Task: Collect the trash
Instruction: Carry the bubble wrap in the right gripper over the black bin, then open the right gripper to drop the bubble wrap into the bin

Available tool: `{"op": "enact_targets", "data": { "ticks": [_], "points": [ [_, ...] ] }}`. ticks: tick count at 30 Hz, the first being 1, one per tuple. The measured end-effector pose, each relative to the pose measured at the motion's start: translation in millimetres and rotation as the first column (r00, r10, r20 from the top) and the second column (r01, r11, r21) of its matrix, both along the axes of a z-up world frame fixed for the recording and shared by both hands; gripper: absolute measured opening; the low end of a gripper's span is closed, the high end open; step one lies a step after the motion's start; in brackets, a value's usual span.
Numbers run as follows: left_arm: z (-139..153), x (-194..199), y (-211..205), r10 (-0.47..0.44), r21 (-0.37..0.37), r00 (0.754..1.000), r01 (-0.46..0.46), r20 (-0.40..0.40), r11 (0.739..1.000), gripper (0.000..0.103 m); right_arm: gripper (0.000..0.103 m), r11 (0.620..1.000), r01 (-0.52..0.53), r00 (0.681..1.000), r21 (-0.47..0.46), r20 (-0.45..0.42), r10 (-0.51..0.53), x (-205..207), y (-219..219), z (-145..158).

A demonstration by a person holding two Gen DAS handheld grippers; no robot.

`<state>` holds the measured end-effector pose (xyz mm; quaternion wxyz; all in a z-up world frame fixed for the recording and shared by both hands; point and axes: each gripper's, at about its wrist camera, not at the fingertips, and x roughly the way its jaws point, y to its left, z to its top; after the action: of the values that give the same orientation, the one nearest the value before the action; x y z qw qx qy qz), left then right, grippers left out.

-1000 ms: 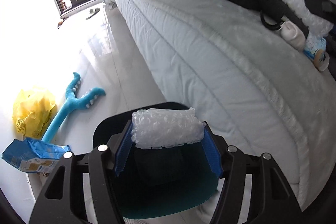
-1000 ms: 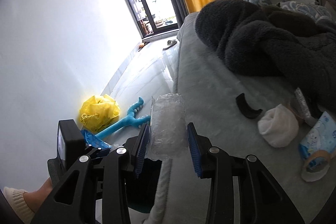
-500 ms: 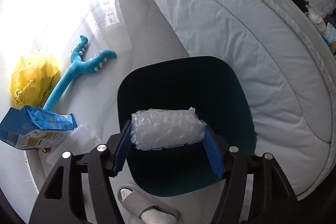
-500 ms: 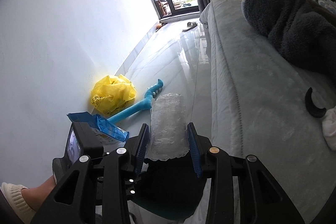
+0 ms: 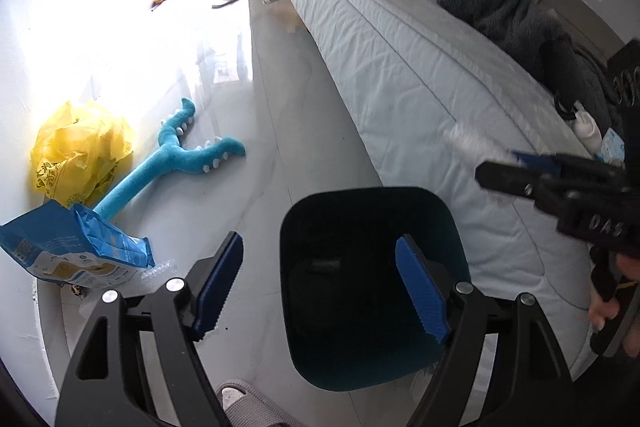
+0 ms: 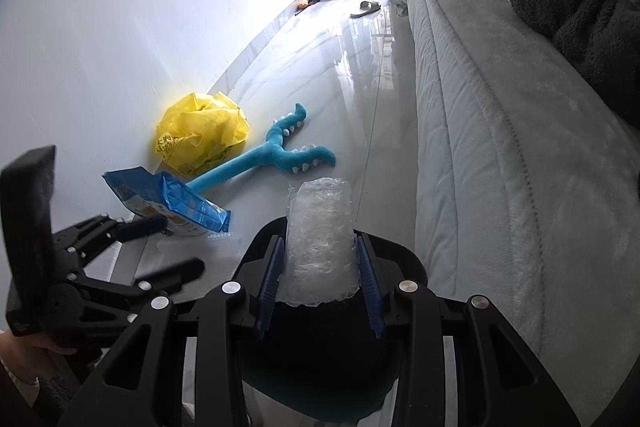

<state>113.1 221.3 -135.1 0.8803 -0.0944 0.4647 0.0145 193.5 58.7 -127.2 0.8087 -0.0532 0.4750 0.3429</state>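
My left gripper (image 5: 320, 287) is open and empty above the near left rim of a dark teal trash bin (image 5: 372, 283) on the floor. My right gripper (image 6: 320, 287) is shut on a roll of bubble wrap (image 6: 320, 239) and holds it over the same bin (image 6: 320, 367). The right gripper also shows at the right edge of the left wrist view (image 5: 516, 163), blurred. The left gripper shows at the left of the right wrist view (image 6: 176, 247). The bin's inside is dark.
On the floor by the wall lie a yellow plastic bag (image 5: 80, 155), a blue snack packet (image 5: 72, 247), a clear wrap scrap (image 5: 160, 271) and a blue plush toy (image 5: 176, 163). A grey bed (image 5: 420, 75) stands to the right. A slippered foot (image 5: 248, 403) is near the bin.
My left gripper has opened and its bubble wrap roll is gone from the jaws. My right gripper has moved left with its roll, from the bed edge to above the bin.
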Motion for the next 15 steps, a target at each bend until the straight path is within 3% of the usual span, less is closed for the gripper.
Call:
{"op": "enact_targets", "data": {
  "ticks": [8,15],
  "points": [
    [44.5,-10.1,21.7,0.069,-0.031,0.982,-0.065,0.176,0.997,0.081,0.038,0.994,-0.026,0.997,-0.102,-0.071,0.019,-1.6,20.4,-45.1],
    [71.5,-12.0,26.2,0.101,-0.036,0.962,-0.095,0.254,0.995,0.081,0.038,0.981,-0.068,0.993,-0.181,-0.109,0.049,-11.5,38.1,-74.7]
  ]
}}
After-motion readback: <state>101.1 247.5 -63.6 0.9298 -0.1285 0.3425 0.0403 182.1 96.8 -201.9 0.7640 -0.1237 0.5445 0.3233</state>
